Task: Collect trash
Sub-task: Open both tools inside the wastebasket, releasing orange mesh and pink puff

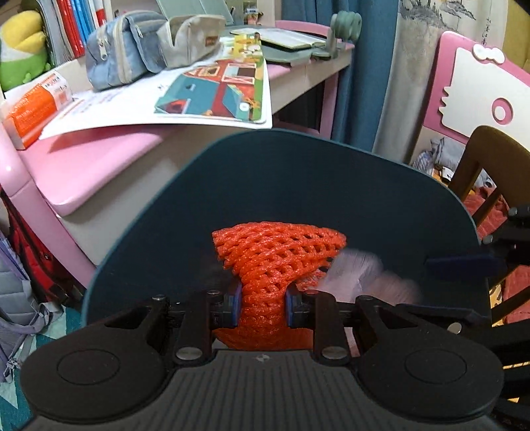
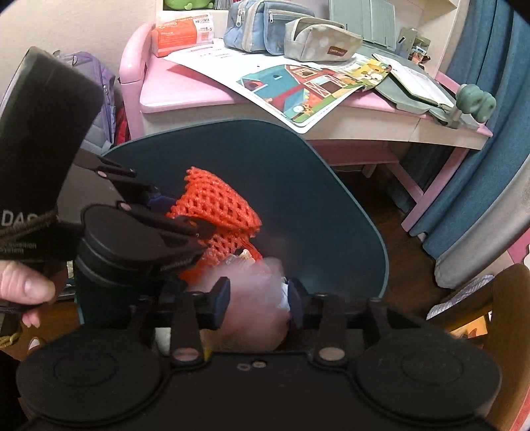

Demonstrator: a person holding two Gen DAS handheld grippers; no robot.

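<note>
One orange foam net [image 1: 275, 262] pinched in left gripper [image 1: 262, 306] jaws, over one dark teal bin [image 1: 298, 185]. Right gripper [image 2: 258, 303] jaws parted around one blurred pale wad [image 2: 255, 298]. Two pencil cases [image 2: 265, 23] on counter [image 2: 185, 92].

A pink children's desk [image 2: 185, 96] carries a large white sheet printed with a colourful barn picture [image 2: 298, 89], a blue zipped fabric pencil case [image 2: 261, 25] touching a grey one [image 2: 321, 41], and an orange-and-white carton [image 2: 184, 33]. Teal curtains [image 2: 477, 109] hang beside it.
</note>
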